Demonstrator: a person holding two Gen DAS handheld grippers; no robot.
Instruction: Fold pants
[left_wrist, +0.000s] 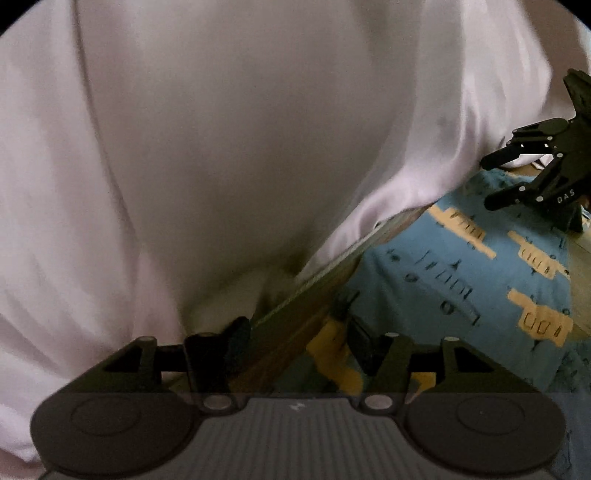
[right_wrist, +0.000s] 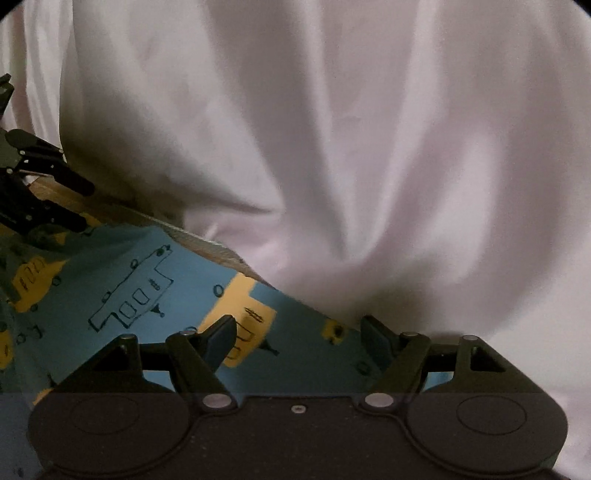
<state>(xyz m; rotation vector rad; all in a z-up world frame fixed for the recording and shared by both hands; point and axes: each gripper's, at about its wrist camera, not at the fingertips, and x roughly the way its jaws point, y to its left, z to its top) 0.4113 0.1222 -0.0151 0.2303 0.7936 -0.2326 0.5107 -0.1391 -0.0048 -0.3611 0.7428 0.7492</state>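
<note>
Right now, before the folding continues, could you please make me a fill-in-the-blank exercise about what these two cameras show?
1. The printed fabric is ___ with yellow vehicle shapes.
2. The left gripper is ___, not shut, and its fingers hold nothing.
3. In the left wrist view, the right gripper appears near the ___ edge of the picture.

Missing words: blue; open; right.

Dim room, soft light. A big pale pinkish-white sheet (right_wrist: 369, 147) hangs in folds from 9 round to 3 o'clock (fills most of both views), wooden edge (left_wrist: 314, 291) below it.
</note>
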